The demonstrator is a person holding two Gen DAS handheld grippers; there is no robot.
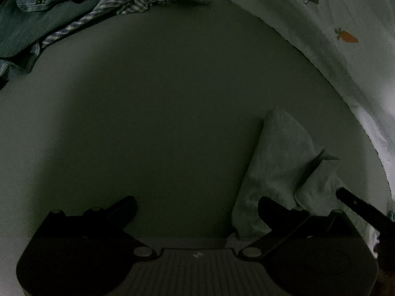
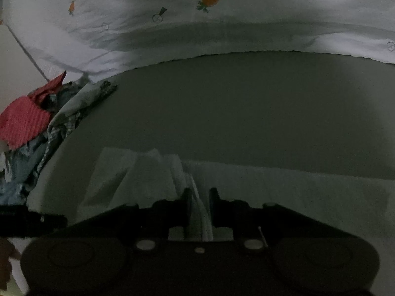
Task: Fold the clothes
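**Pale garment on grey bed, right claw pinching a fold**

Left wrist view: dim. The left gripper [image 1: 197,204] is released, fingers spread wide with bare grey bed surface [image 1: 160,111] between them. A pale grey-green garment [image 1: 279,162] lies at the right finger, long axis running up and away from the camera, leaning slightly right; soft, creased, top corner squared off. The right gripper's dark finger [image 1: 358,207] meets its lower right edge. Far left: heap of clothes [image 1: 61,17], denim and plaid. White carrot-print sheet [image 1: 321,24] along the right.

Right wrist view: the right gripper [image 2: 200,194] is nearly closed, clenched on a bunched ridge of the same garment [image 2: 138,177]. The cloth spreads left to right across the near bed, pale, with flat folded panels at left. Beyond it, grey bed, then the sheet.
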